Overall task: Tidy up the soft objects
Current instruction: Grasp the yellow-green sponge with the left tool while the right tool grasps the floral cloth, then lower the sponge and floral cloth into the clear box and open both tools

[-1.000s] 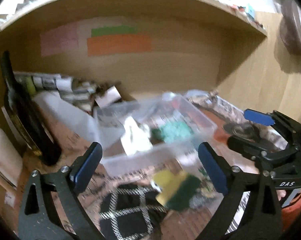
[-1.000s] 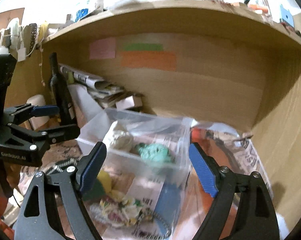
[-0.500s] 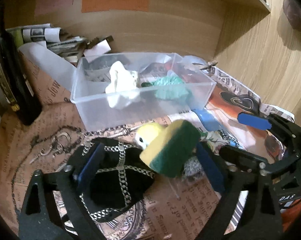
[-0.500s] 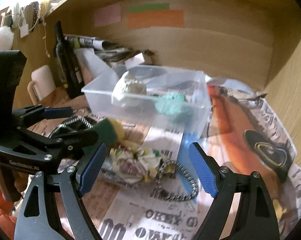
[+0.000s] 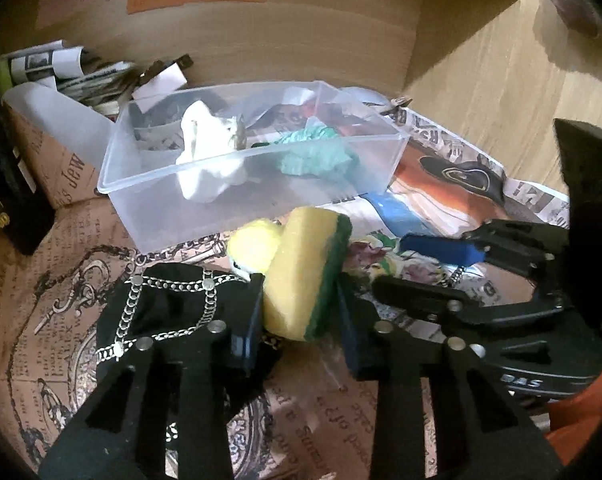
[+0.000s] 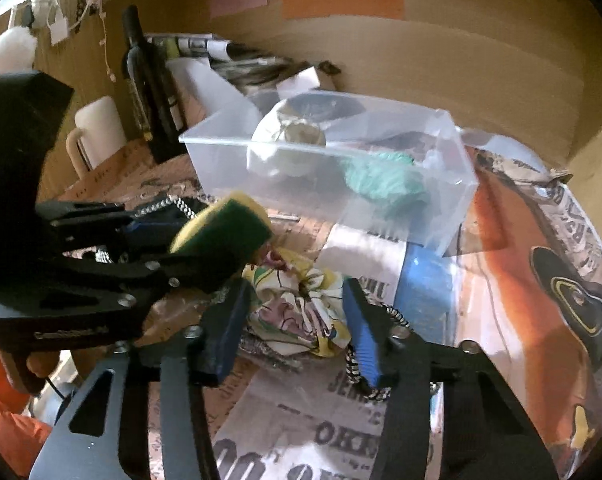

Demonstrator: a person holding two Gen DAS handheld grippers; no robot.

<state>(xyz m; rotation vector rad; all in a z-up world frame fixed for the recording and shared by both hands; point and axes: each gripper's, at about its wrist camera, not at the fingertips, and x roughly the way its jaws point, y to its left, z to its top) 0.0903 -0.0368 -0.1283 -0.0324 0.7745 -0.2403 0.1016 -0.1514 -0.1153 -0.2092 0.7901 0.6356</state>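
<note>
My left gripper [image 5: 297, 316] is shut on a yellow and green sponge [image 5: 307, 272], which also shows in the right wrist view [image 6: 225, 226]. My right gripper [image 6: 297, 320] has its jaws close on both sides of a floral fabric scrunchie [image 6: 297, 304] lying on the newspaper. A clear plastic bin [image 5: 149, 200] behind holds a white cloth [image 5: 209, 160] and a teal cloth [image 5: 317, 156]. A small yellow plush [image 5: 253, 244] lies behind the sponge. A black cloth with chains [image 5: 169, 304] lies at the left.
A dark bottle [image 6: 141, 80] and a white mug [image 6: 97, 128] stand at the left. Rolled newspapers [image 5: 81, 72] lie against the wooden back wall. A black and white braided cord [image 6: 381, 344] lies by the scrunchie. A wooden side wall rises on the right.
My left gripper has shut on the sponge. My right gripper has come down and narrowed around the scrunchie. Both have moved lower toward the table.
</note>
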